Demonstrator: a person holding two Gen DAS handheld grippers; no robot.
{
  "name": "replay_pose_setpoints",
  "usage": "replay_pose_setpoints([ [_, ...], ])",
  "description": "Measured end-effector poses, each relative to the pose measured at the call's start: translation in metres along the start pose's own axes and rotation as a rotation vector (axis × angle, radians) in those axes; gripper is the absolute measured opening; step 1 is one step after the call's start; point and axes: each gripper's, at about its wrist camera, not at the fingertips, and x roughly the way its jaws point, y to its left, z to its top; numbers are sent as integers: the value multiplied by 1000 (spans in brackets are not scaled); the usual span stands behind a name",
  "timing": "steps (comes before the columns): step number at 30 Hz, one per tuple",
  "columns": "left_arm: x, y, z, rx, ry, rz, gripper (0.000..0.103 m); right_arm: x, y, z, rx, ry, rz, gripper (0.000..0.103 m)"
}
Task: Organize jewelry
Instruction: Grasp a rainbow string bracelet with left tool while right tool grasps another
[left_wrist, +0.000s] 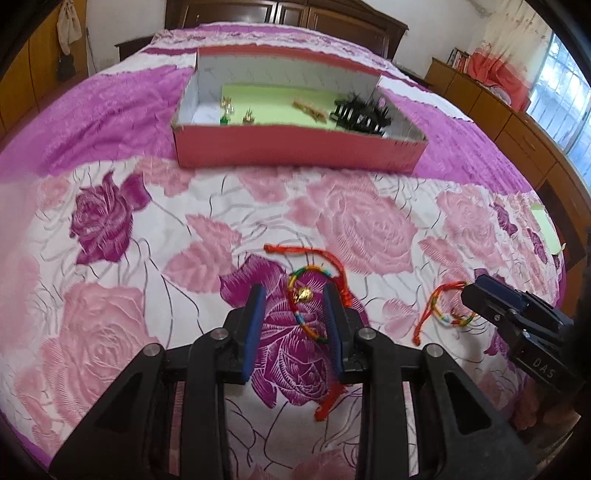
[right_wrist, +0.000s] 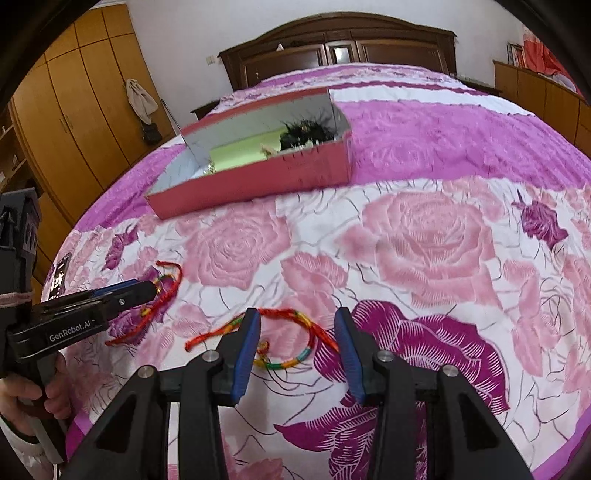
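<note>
On the floral bed | left tongs stood open around a red braided bracelet with a gold charm | right tongs stood open around a second bracelet | red box lay beyond, seemingly holding earrings and a black comb-like piece
</note>
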Motion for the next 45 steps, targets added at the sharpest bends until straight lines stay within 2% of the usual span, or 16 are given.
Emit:
replay_pose_setpoints([
  [5,12,1,-7,4,23,8,24,11,-2,-4,9,26,3,45],
  [18,23,-2,-9,21,15,24,24,19,-3,-7,7,35,-5,44],
  [21,23,-3,-9,25,11,26,23,19,-2,-7,5,31,-14,40],
  [27,23,-3,-9,29,3,26,22,18,-4,-9,13,13,-33,25],
  [30,20,-2,-11,29,-2,26,18,16,-3,-10,11,3,-42,17],
  [31,20,-1,-11,27,-4,25,13,15,-3,-10,11,0,-46,13],
  [32,19,-1,-11,23,-7,21,9,14,-4,-11,12,-5,-47,12],
  [35,15,3,-11,7,-12,11,4,11,-4,-12,11,-24,-46,10],
  [45,-6,4,-12,-8,-65,-4,4,-6,1,-13,-1,-98,-44,8],
])
